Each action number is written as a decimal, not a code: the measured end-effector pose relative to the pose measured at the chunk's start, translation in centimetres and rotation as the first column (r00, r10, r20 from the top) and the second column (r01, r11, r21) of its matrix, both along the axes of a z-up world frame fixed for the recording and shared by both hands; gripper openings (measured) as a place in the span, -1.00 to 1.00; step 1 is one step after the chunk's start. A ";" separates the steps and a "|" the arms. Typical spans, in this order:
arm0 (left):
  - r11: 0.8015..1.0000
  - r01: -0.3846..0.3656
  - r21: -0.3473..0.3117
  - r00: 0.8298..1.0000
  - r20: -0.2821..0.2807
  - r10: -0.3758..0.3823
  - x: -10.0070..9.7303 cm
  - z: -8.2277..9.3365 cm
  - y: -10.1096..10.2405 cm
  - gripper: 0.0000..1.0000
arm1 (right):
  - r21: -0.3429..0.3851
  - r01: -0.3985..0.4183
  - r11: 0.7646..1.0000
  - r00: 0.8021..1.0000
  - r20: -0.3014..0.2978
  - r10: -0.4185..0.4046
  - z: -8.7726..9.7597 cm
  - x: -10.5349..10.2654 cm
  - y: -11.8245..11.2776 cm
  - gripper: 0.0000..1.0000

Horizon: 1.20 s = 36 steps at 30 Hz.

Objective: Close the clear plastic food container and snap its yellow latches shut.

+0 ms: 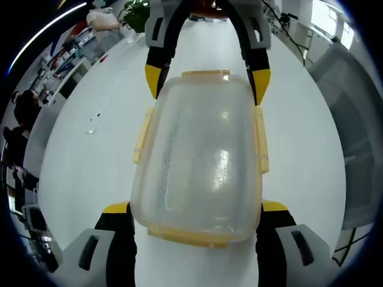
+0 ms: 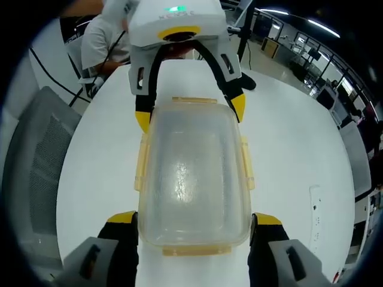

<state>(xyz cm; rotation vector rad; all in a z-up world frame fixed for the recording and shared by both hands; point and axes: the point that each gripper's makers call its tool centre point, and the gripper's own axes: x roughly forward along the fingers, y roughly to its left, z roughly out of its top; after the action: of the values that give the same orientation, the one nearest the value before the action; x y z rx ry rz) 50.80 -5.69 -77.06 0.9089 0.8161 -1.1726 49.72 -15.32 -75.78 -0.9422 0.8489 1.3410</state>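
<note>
Clear plastic food container, lid seated on top, lying flat on a white table. Yellow latches run along the lid's edges: in the left gripper view, one at 9 o'clock, one at 3 o'clock, one at 12 o'clock and one at 6 o'clock; they appear to stand slightly out from the walls, though whether they are snapped cannot be told.

Left gripper: jaws spread wide, yellow tips flanking the container's near end on either side. Contact cannot be told. Right gripper: likewise spread, its tips flanking the opposite end, so that the two grippers face each other across the container.

Surroundings: grey mesh chair at the table's edge; a potted plant at 11 o'clock in the left gripper view; a person in a light shirt at 11 o'clock in the right gripper view.
</note>
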 end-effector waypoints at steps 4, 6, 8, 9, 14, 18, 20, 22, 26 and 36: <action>1.000 -0.008 0.001 1.000 -0.014 0.008 -0.2 0.1 -0.1 0.62 | 0.030 0.027 0.999 1.000 -0.015 -0.027 0.3 -0.1 0.1 0.51; 1.000 -0.005 -0.004 1.000 -0.011 0.005 -0.3 0.4 -0.1 0.60 | 0.040 0.047 0.998 0.999 -0.025 -0.046 0.6 -0.1 0.1 0.51; 1.000 -0.005 -0.010 1.000 -0.004 0.005 -0.4 0.8 -0.2 0.59 | 0.027 0.041 0.999 0.999 -0.012 -0.041 0.4 -0.1 -0.2 0.51; 1.000 -0.012 -0.018 1.000 -0.001 0.012 -0.4 1.0 -0.2 0.59 | 0.025 0.042 0.999 0.999 -0.006 -0.041 0.5 -0.2 -0.3 0.53; 1.000 -0.019 -0.019 1.000 0.008 0.019 -0.6 1.4 0.0 0.58 | 0.045 0.054 0.997 0.998 0.019 -0.055 1.2 -0.3 -0.4 0.58; 0.999 -0.030 -0.021 0.999 0.013 0.030 -0.9 1.6 0.2 0.55 | 0.061 0.075 0.995 0.996 0.042 -0.077 1.7 -0.1 -0.5 0.54; 0.999 -0.033 -0.019 0.999 0.019 0.033 -1.1 1.7 0.3 0.53 | 0.075 0.080 0.994 0.995 0.055 -0.084 2.0 -0.3 -0.4 0.53; 0.999 -0.039 -0.019 0.999 0.021 0.040 -1.3 1.7 0.4 0.55 | 0.075 0.082 0.994 0.994 0.066 -0.087 2.0 -0.3 -0.5 0.53; 0.998 -0.053 -0.027 0.998 0.031 0.054 -1.5 2.1 0.6 0.55 | 0.081 0.089 0.993 0.993 0.068 -0.095 2.2 -0.8 -0.6 0.53; 0.995 -0.094 -0.039 0.994 0.052 0.096 -2.3 3.2 1.3 0.56 | 0.097 0.118 0.988 0.988 0.091 -0.127 3.2 -1.6 -1.4 0.53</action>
<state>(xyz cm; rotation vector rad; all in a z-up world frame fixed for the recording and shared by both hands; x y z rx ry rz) 48.55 -4.37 -73.89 0.8597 0.7836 -1.0727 48.11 -16.68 -72.57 -0.8634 0.7532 1.2086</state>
